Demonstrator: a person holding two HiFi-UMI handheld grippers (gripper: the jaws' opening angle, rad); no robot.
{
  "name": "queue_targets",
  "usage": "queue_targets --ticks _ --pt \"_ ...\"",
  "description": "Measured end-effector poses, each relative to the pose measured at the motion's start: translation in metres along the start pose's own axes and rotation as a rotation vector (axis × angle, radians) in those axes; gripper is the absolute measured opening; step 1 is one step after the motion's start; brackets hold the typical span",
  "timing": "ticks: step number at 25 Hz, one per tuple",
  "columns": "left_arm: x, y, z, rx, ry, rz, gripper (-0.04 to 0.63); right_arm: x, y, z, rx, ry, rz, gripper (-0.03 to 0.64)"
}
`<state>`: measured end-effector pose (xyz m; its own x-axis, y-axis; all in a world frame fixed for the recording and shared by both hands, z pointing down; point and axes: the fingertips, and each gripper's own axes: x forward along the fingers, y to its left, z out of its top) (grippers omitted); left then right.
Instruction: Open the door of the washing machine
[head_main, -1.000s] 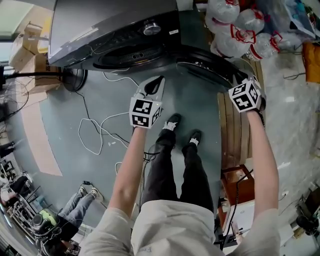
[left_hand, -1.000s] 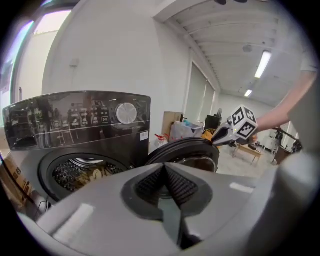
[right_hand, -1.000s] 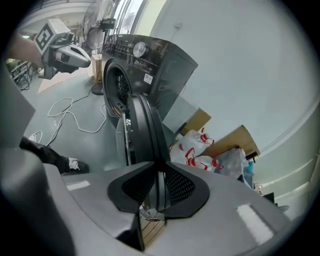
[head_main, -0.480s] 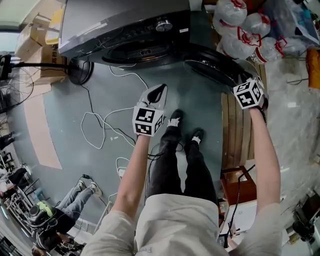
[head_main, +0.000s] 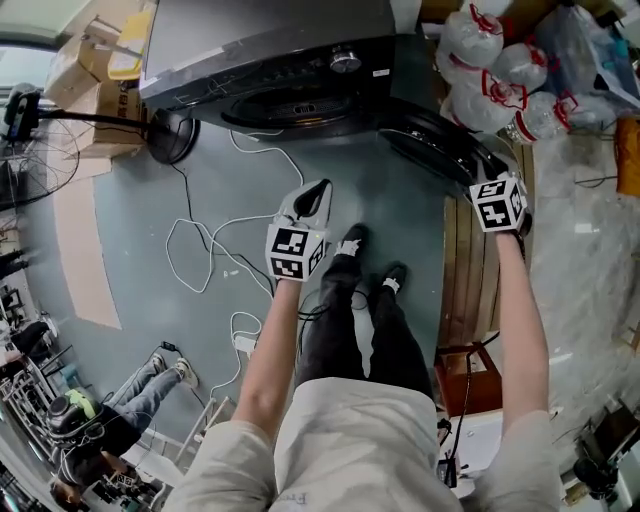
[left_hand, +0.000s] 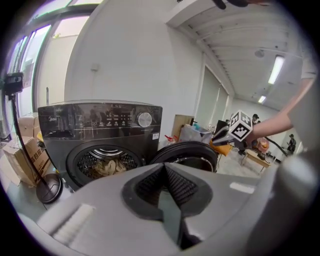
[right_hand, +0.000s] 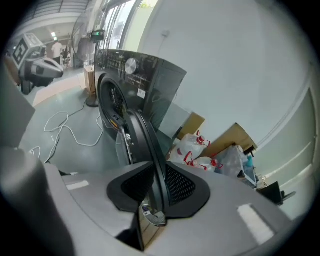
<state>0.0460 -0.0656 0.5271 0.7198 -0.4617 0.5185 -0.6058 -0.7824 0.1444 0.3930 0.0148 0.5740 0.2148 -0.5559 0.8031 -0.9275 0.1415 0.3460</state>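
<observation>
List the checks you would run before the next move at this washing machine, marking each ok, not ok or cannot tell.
1. Door swung clear of the drum opening: ok.
2. Right gripper has the door's rim between its jaws: ok. The jaws have just been opening slightly, but the pads look to be on the rim.
3. Left gripper shut, empty and apart from the machine: ok.
4. Laundry lies inside the drum, not spilling over the opening: ok.
5. White cable on the floor is clear of the person's shoes: cannot tell, as it loops close beside them.
</observation>
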Motion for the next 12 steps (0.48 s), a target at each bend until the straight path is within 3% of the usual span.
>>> queue_targets --ticks 6,12 --pt "-0.036 -0.002 0.011 -0.051 -0.023 0.064 0.057 -0.051 0.055 0.048 0.055 -0.142 0.060 0.061" --pt "-0.080 -0.006 0.026 -0.085 -0.069 0.138 0.058 -0.107 0.112 0.091 0.281 -0.272 0.181 0.060"
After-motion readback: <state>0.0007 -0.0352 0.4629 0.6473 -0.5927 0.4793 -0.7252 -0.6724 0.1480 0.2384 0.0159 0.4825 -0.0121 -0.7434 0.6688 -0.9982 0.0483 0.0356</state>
